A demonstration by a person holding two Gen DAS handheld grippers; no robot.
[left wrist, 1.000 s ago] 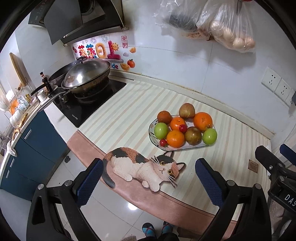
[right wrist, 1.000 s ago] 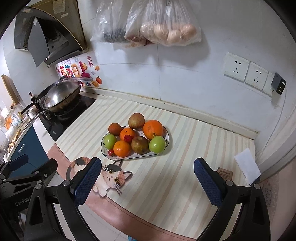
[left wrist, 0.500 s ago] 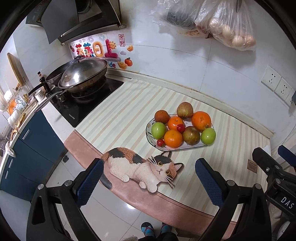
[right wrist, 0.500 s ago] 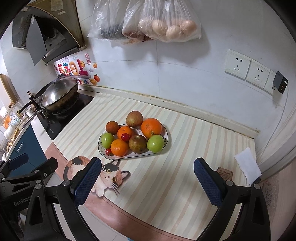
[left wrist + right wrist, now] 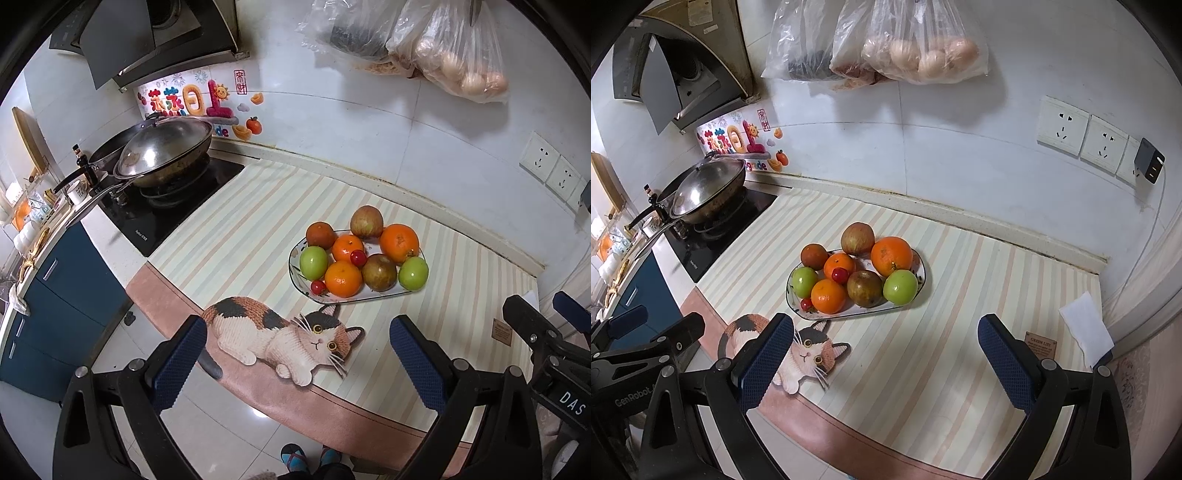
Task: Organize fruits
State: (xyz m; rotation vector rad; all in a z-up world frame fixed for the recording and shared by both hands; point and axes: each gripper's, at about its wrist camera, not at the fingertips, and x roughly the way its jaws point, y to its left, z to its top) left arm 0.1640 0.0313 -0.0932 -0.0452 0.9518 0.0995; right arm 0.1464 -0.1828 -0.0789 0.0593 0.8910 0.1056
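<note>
A white oval plate [image 5: 301, 286] [image 5: 921, 275] on the striped counter mat holds several fruits: oranges [image 5: 399, 243] [image 5: 891, 256], green apples [image 5: 413, 272] [image 5: 900, 287], brown-red fruits [image 5: 366, 221] [image 5: 857, 238] and small red cherry-like ones [image 5: 357, 257] [image 5: 840, 274]. My left gripper [image 5: 295, 363] hangs open and empty over the counter's front edge, short of the plate. My right gripper [image 5: 886, 363] is open too, nothing between its fingers, hovering over the mat in front of the plate.
A cat-shaped mat [image 5: 280, 338] [image 5: 809, 356] lies at the counter's front edge. A wok with lid [image 5: 162, 153] [image 5: 707, 190] sits on the black hob at left. Plastic bags [image 5: 886, 40] hang on the wall. A white paper [image 5: 1086, 332] lies at right by wall sockets [image 5: 1082, 134].
Both grippers have drifted slightly, so the plate sits a little higher and further left in each view. Both jaws stay open; the fruits have not moved.
</note>
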